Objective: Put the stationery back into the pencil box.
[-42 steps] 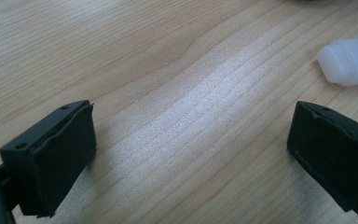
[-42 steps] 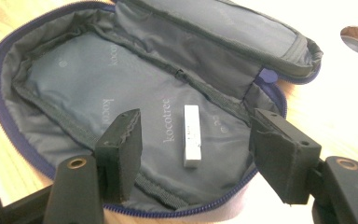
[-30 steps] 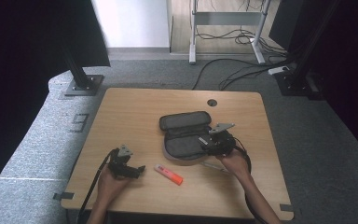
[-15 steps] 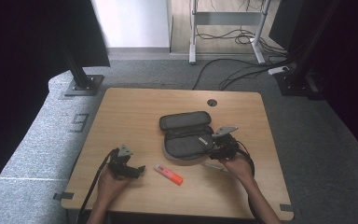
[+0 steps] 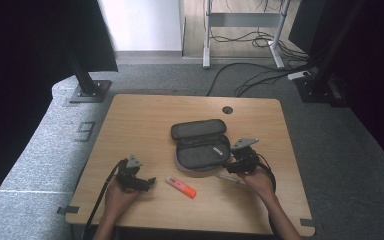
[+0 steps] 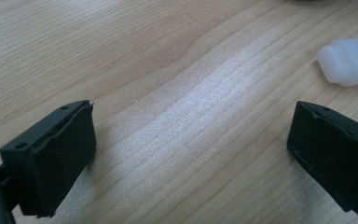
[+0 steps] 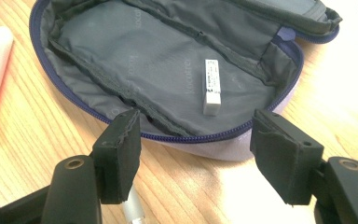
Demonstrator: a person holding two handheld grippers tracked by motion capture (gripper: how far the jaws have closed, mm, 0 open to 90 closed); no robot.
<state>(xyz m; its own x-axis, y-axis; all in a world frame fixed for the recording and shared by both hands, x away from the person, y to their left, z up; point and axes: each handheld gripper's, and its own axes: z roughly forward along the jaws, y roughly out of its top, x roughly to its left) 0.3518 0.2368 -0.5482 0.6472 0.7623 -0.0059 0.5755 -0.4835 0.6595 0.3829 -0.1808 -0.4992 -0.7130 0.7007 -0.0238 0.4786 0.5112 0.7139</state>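
The left gripper (image 5: 149, 182) rests on the table (image 5: 145, 125) with its jaws spread wide and nothing between them, a marker (image 5: 180, 186) just to its right. The right gripper (image 7: 193, 149) is also spread and empty, at the near edge of the open pencil case (image 7: 135, 51), where an eraser (image 7: 212, 87) lies just ahead; a pen (image 7: 133, 211) lies beneath its jaws.

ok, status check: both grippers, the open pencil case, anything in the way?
Left gripper open on bare table, holding nothing. Right gripper open at pencil case rim, silver pen under its jaws. Case open, eraser inside. Highlighter lies between grippers, clear.

Lab or office, wooden table (image 5: 145, 125), carpet floor (image 5: 330, 150), trailing cables (image 5: 245, 80)
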